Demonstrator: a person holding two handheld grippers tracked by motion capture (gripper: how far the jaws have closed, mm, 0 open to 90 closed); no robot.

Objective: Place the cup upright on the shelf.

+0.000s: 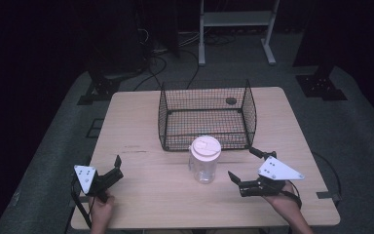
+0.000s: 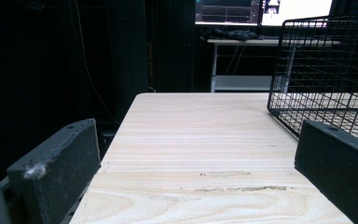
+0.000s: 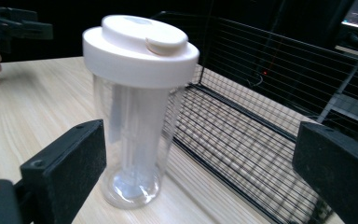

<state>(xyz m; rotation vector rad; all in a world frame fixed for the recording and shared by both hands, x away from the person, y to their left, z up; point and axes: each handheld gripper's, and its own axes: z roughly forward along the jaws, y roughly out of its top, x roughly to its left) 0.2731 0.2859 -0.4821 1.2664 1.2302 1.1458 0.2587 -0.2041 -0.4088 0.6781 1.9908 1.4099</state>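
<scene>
Desk (image 1: pixel 141 195) is light wood w/ rounded corners, and there's tons of bare space: whole left half is free, plus a strip along the near edge btwn the two claws.

Count: 1 wire basket (image 1: pixel 207 117), 1 clear bottle (image 1: pixel 204 160) w/ white lid, 2 claws.

Basket sits at 12 o'clock from desk center, its back rim near the far desk edge; some room left at 3 and 9 o'clock of it. Bottle stands upright at about desk center, just beside the basket's front wall. Can't tell if they touch.

Left claw (image 1: pixel 116 165) is at 8 o'clock near the left desk edge, jaws spread wide, nothing btwn them, pointing at 1 o'clock. Right claw (image 1: pixel 242 165) is at 4 o'clock, jaws wide too, aimed at the bottle from its right, near it but apart. In the right gripper view the bottle (image 3: pixel 137 112) sits btwn the jaws farther out, basket (image 3: pixel 270 116) right behind it.
</scene>
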